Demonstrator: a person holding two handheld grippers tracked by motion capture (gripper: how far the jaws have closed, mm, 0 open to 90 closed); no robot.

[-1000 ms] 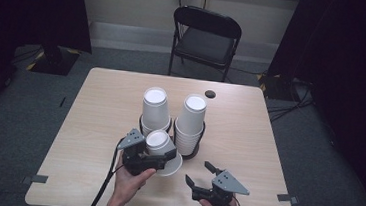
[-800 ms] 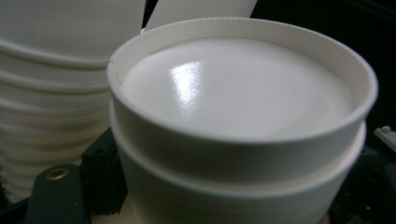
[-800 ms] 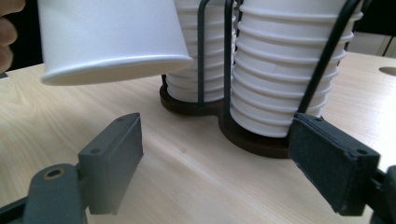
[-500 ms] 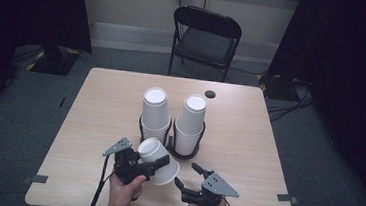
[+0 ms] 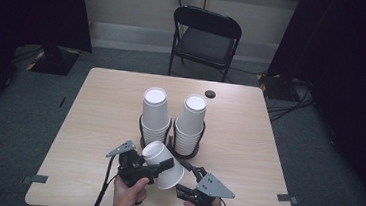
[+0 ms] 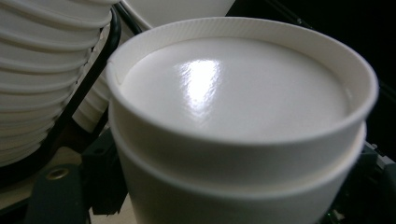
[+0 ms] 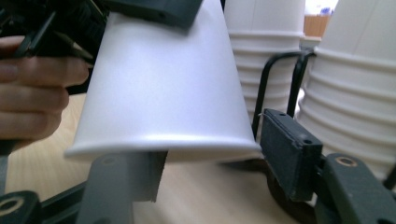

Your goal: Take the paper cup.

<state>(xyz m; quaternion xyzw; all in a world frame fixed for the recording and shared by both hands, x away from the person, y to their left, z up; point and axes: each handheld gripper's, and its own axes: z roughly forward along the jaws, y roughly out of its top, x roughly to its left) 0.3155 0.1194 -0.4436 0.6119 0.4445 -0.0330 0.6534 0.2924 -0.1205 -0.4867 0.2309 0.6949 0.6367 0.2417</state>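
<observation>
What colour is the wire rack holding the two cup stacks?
Black: the wire rack shows best in the right gripper view, between the white cup stacks.

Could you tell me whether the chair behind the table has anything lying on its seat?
No, in the high view the chair stands behind the table with a bare seat.

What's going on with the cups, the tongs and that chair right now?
Paper cups: two nested, tilted, held off the table.
Left tongs: shut on the cups.
Right tongs: closing around the cups' rim.
Left stack: upright in its holder.
Right stack: upright in its holder.
Folding chair: unfolded, empty.
</observation>
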